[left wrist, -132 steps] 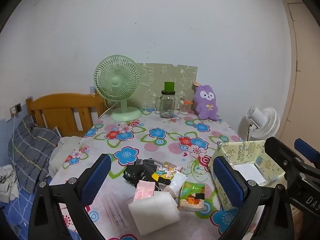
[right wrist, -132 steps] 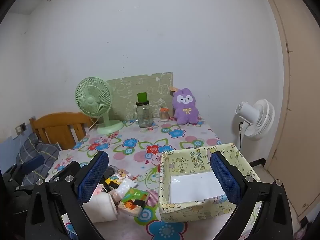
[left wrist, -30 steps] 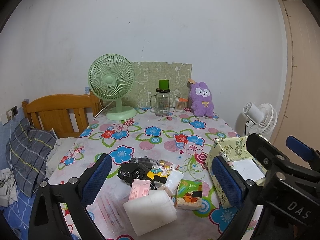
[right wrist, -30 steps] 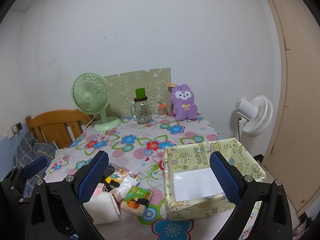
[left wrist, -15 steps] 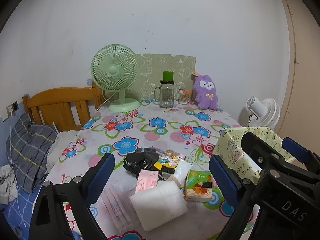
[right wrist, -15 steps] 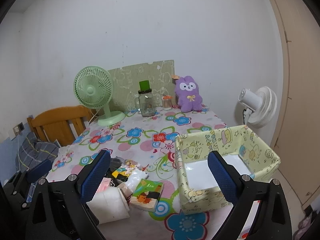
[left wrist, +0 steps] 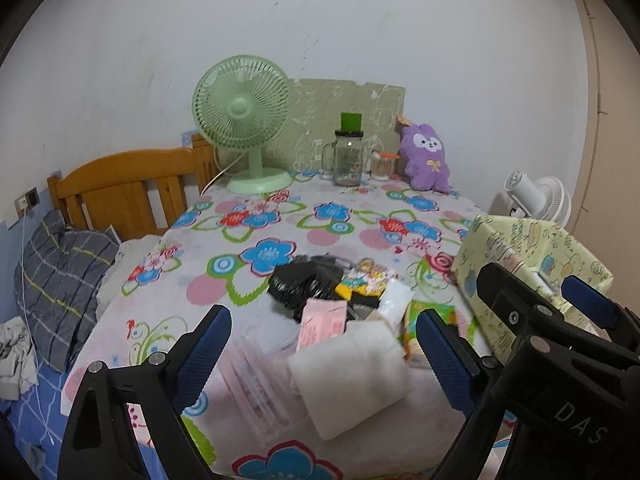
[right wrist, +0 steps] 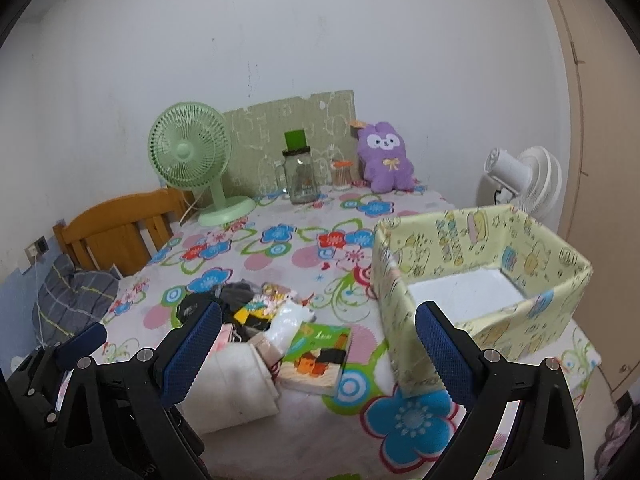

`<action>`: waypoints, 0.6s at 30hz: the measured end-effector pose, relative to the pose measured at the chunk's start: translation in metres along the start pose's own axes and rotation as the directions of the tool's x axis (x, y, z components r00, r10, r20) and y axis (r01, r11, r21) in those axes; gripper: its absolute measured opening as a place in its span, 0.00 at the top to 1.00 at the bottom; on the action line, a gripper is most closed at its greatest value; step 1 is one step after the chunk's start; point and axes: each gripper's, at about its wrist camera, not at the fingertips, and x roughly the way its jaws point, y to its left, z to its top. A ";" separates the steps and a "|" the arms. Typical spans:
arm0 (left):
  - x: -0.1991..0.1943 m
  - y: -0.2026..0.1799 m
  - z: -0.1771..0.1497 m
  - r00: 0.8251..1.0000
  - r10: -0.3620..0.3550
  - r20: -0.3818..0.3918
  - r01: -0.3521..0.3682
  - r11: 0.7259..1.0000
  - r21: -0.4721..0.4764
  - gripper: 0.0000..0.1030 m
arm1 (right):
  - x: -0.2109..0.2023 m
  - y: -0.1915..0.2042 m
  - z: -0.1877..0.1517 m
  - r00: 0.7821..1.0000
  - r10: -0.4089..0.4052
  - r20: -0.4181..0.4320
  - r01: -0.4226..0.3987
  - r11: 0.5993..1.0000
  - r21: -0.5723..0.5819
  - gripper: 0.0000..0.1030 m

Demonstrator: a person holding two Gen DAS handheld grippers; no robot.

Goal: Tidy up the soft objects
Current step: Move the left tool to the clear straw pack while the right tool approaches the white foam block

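A table under a flowered cloth fills both views, pushed up against a pale wall. At its far edge stand a green fan, a green patterned board leaning on the wall, a glass jar with a green lid, a small cup and a purple plush. Off the table's right side stands a white fan near a beige door. To the left are a wooden headboard and a checked grey pillow.

The soft things lie in a loose heap near the front edge: a white folded cloth, a pink packet, something black, small bright packets and a picture-printed pack. Just right of the heap stands a yellow box, open-topped, with only a white bottom showing inside.

The left gripper hovers over the white cloth, jaws wide apart and holding nothing. The right gripper hangs above the printed pack and the box's near corner, jaws equally spread and holding nothing.
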 end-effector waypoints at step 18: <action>0.033 0.037 -0.033 0.993 0.040 -0.114 -0.047 0.997 -0.061 0.10 | 0.043 0.029 -0.037 0.992 0.016 -0.126 -0.016 1.000 0.001 0.04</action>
